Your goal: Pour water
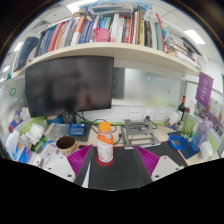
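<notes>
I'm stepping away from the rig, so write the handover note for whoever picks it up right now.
Gripper: open and empty, with purple pads at either side.
Bottle: clear plastic, orange label, upright on the desk just ahead of the fingers, slightly toward the left one, not gripped.
Dark bowl or cup: on the desk left of the bottle; probably the vessel to fill, but I cannot be sure.
Behind: monitor.
Done: nothing visible; the bottle stands untouched.
Left: close on the bottle, lift, pour, set it back.
</notes>
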### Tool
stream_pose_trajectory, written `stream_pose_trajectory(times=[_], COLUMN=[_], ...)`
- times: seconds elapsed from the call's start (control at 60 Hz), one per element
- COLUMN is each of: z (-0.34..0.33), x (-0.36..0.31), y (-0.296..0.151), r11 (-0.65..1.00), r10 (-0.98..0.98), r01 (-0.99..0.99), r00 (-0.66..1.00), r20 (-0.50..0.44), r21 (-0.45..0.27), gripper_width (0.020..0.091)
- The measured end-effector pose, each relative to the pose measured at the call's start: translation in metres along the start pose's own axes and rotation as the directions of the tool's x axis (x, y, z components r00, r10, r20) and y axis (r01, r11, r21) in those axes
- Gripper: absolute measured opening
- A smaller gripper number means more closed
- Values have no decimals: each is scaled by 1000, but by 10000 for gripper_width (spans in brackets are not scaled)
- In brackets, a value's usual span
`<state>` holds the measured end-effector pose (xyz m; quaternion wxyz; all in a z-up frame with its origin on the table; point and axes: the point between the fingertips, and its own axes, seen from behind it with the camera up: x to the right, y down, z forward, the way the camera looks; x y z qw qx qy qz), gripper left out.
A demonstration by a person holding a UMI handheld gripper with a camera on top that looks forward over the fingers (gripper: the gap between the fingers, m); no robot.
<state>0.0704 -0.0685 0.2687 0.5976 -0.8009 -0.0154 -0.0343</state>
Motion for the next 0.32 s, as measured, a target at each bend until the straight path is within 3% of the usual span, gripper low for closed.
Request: stream_pose_trajectory(times=[0.317], z=[-44], x=[24], y=[-3], r11=[1000], r10=[1], r01=[0], r00=[997], r20=[-74], r21=[20], gripper_width=[824])
